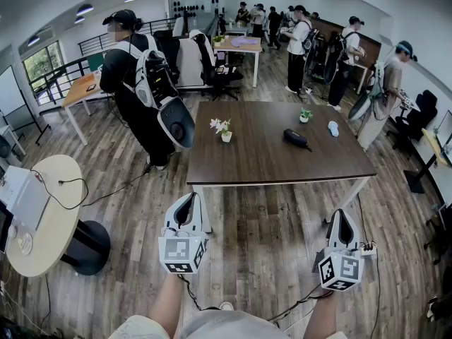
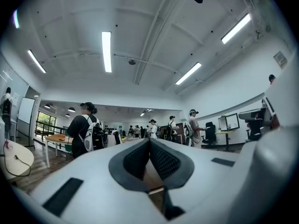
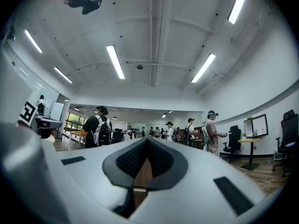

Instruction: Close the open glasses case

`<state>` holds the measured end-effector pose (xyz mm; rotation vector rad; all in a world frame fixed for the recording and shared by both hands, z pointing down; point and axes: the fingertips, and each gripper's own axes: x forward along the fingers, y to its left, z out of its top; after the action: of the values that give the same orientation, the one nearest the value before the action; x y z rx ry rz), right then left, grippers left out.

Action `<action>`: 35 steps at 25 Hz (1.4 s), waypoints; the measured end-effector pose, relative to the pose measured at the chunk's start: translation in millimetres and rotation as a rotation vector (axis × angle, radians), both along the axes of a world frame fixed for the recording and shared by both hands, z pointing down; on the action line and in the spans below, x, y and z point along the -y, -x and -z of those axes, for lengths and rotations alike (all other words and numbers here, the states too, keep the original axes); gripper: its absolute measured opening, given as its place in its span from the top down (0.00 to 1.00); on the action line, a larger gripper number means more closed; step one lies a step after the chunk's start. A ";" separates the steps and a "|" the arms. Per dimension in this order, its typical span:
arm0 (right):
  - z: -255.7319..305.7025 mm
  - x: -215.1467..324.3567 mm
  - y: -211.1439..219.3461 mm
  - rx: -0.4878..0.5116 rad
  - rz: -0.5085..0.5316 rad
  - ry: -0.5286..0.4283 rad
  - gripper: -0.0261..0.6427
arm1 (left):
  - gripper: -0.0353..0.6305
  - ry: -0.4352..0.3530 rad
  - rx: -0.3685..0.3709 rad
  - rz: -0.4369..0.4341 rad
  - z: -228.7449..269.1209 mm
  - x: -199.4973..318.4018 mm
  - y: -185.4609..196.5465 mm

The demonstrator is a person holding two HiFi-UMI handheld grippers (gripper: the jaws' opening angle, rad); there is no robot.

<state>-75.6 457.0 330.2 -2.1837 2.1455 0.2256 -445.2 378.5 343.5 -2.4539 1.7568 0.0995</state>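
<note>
Lying aslant on the brown table (image 1: pixel 268 168): a dark, oblong glasses case (image 1: pixel 296 139).

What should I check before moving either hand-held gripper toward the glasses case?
1. Glasses case found, lying on the table: ok.
2. Case lid open or closed: cannot tell, too small.
3. Left hand-held gripper empty, jaws together: ok.
4. Right hand-held gripper empty, jaws together: ok.
5. Grippers at the case: not ok, both short of the table's near edge.
</note>
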 end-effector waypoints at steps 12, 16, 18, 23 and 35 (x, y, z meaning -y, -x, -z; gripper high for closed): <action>-16.3 -1.1 8.8 0.032 -0.003 0.013 0.96 | 0.94 0.023 0.002 -0.013 -13.3 -6.5 -1.8; -20.9 -2.4 14.9 0.034 0.002 0.015 0.96 | 0.94 0.029 0.011 -0.010 -20.1 -9.0 1.2; -23.5 -1.3 16.4 0.027 0.002 0.024 0.96 | 0.94 0.040 0.013 -0.008 -23.6 -8.8 2.4; -27.6 -1.5 19.2 0.026 0.004 0.034 0.95 | 0.94 0.052 0.018 0.002 -29.6 -12.3 4.7; -41.3 17.9 33.3 0.023 0.028 0.045 0.67 | 0.51 0.058 0.009 -0.044 -41.5 -4.5 12.6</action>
<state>-108.9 439.1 371.5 -2.1674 2.1886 0.1513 -457.8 383.0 385.0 -2.5303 1.7259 0.0425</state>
